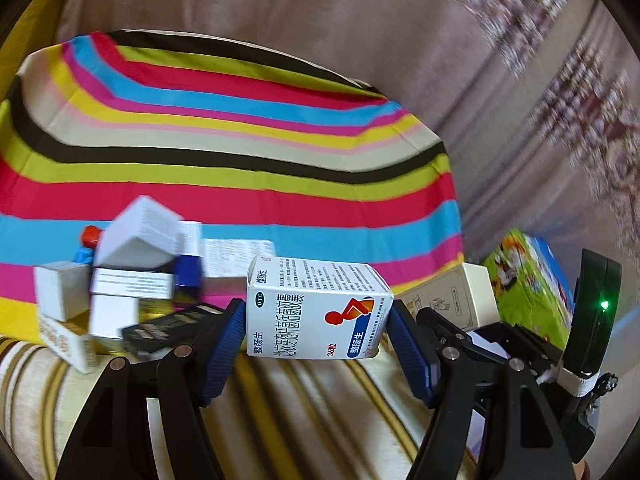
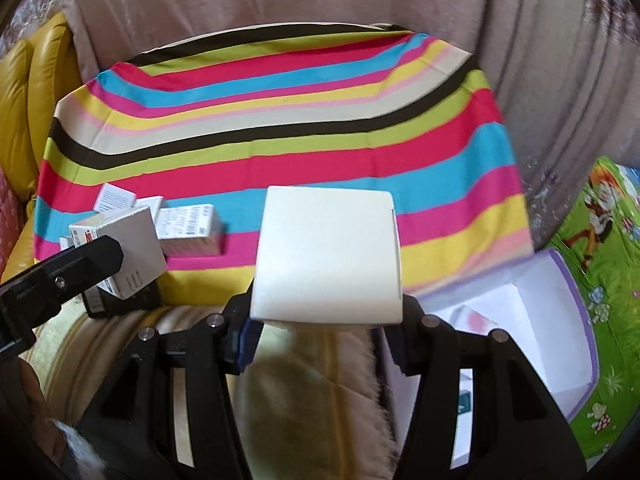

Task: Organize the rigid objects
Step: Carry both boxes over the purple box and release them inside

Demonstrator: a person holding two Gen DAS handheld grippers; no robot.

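White medicine box [image 1: 318, 312] clamped in left gripper [image 1: 316, 344]; right gripper [image 2: 326, 336] grips cream box [image 2: 326, 256].

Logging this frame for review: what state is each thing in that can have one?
left claw: shut on the medicine box
medicine box: closed, held on its side
right claw: shut on the cream box
cream box: closed, held
white-and-purple box: open
pile of small boxes: jumbled, untouched

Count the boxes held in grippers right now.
2: the printed medicine box in the left gripper, the plain cream box in the right gripper. No further held box looks hidden.
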